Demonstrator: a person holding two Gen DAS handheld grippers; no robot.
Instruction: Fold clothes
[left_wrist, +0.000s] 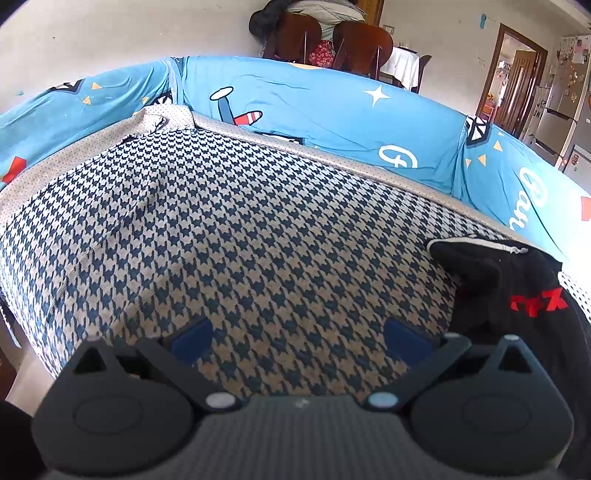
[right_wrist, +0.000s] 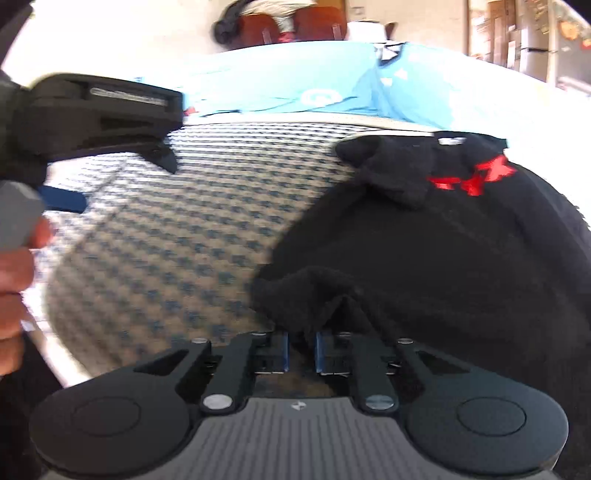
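Observation:
A black garment (right_wrist: 443, 240) with a red print (right_wrist: 476, 177) lies bunched on the right side of a houndstooth seat cover (right_wrist: 166, 229). My right gripper (right_wrist: 302, 350) is shut on a raised fold of the garment's near edge, and the cloth runs down between its blue pads. In the left wrist view the same black garment (left_wrist: 517, 288) sits at the right edge. My left gripper (left_wrist: 299, 339) hovers open over the bare houndstooth cover (left_wrist: 221, 221) with nothing between its fingers. One blue finger (right_wrist: 62, 199) of the left gripper shows at the left of the right wrist view, held by a hand (right_wrist: 14, 258).
A blue cartoon-print backrest cover (left_wrist: 314, 110) rises behind the seat. Brown chairs (left_wrist: 354, 48) stand beyond it, with a doorway (left_wrist: 517, 81) and a fridge (left_wrist: 565, 110) to the right. The seat's left edge (left_wrist: 22, 295) drops off to the floor.

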